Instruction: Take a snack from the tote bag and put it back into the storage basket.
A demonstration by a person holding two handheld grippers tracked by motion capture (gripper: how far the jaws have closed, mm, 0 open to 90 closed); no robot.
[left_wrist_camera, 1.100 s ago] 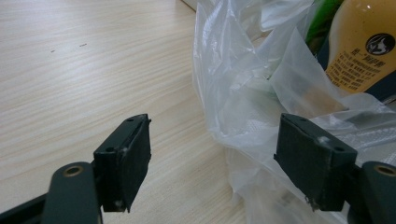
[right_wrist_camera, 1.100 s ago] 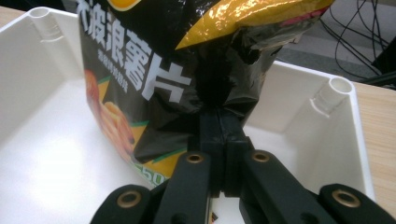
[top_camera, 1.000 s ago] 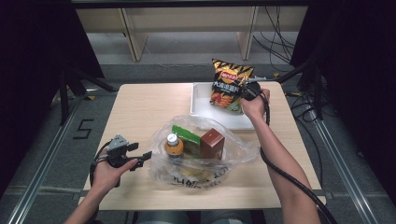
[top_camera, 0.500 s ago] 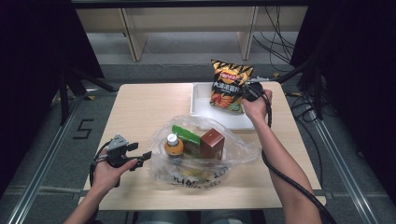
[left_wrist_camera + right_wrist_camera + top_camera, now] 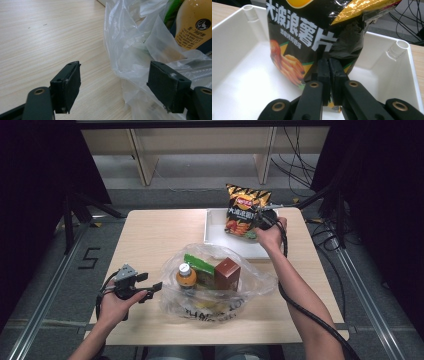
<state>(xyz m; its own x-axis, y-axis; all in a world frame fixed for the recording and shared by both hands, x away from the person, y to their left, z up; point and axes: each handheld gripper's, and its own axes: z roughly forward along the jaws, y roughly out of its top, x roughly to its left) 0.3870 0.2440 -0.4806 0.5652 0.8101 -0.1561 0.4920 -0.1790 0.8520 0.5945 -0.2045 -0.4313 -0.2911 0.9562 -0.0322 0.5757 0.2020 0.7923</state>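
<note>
Chip bag (image 5: 247, 211) is hanging upright over the white tray (image 5: 215, 227), its lower edge pinched between the pressed-together pads of the right tool (image 5: 329, 75); in the right gripper view the bag's bottom seam is sitting just ahead of and above that tool, inside the tray walls.

Going left to right across the counter (image 5: 150, 235): the left tool (image 5: 115, 86) is resting near the counter's near-left edge with its jaws spread wide and nothing between them, the clear plastic bag (image 5: 220, 280) lying just to its right, one fold brushing close to the right-hand pad. Inside that bag an orange-capped bottle (image 5: 186, 276), a green packet (image 5: 199, 265) and a brown carton (image 5: 227, 272) are standing. Farther right, beyond the plastic bag, the right tool is holding the chip bag.

To finish this step well, the person is probably best lowering the chip bag until its base is touching the tray floor before easing the pads apart, keeping the bag centred so it is not tipping over the rim. The left tool is well placed to steady the plastic bag meanwhile.
</note>
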